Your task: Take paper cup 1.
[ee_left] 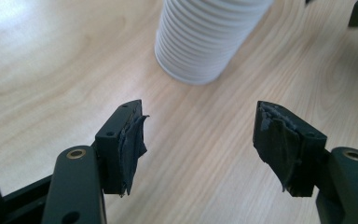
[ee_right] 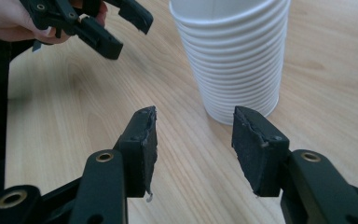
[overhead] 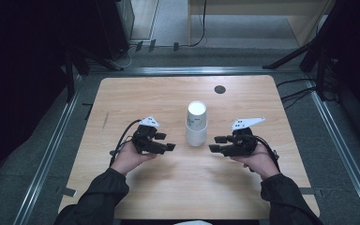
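Observation:
A stack of white ribbed paper cups (overhead: 196, 124) stands upside down near the middle of the wooden table (overhead: 178, 187). My left gripper (overhead: 166, 141) is held just left of the stack and points toward it, jaws apart with nothing between them. From the other side, my right gripper (overhead: 217, 143) faces the stack, its jaws likewise apart and empty. In the left gripper view the stack (ee_left: 205, 42) rises ahead of the left gripper (ee_left: 200, 135), a short way off. The right gripper view has the stack (ee_right: 230, 56) close beyond the right gripper (ee_right: 195, 140), with the left gripper (ee_right: 130, 35) at top left.
A dark round grommet (overhead: 220, 89) sits in the tabletop behind the cups. Metal rails (overhead: 51, 150) run along the floor on both sides of the table. Dark stands and cables (overhead: 304, 93) lie at the back right.

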`<state>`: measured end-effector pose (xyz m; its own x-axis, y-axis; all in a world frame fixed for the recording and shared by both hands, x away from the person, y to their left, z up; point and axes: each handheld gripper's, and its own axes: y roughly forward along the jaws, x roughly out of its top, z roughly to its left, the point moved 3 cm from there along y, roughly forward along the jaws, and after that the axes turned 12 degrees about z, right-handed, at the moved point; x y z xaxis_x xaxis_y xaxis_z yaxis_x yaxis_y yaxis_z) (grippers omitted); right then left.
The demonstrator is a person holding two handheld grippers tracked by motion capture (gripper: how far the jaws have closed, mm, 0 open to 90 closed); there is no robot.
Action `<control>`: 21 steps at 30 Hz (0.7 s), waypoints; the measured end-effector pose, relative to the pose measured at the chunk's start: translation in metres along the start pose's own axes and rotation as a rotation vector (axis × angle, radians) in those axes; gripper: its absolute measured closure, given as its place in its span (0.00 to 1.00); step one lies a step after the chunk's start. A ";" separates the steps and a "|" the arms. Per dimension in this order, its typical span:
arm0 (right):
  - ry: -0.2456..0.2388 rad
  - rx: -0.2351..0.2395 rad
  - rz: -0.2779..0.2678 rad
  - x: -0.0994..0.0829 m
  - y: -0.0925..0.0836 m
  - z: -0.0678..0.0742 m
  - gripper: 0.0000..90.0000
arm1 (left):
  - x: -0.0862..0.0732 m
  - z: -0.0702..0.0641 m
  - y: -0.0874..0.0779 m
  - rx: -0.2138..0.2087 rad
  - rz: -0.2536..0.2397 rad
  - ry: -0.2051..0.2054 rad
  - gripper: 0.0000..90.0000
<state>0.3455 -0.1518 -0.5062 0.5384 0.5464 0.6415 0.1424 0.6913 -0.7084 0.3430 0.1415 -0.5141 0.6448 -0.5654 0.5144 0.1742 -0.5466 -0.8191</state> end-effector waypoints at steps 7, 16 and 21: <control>0.004 -0.017 0.061 0.000 0.000 -0.003 0.25 | 0.003 -0.008 -0.006 -0.084 -0.029 0.025 0.43; -0.022 -0.062 0.076 0.008 -0.003 0.001 0.44 | 0.000 -0.006 -0.007 -0.114 0.005 0.004 0.35; -0.056 -0.049 0.077 0.007 -0.004 -0.001 0.53 | -0.001 0.001 -0.009 -0.113 0.002 -0.025 0.34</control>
<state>0.3502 -0.1509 -0.4993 0.5024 0.6232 0.5993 0.1441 0.6231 -0.7687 0.3414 0.1474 -0.5079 0.6638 -0.5518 0.5048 0.0882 -0.6125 -0.7855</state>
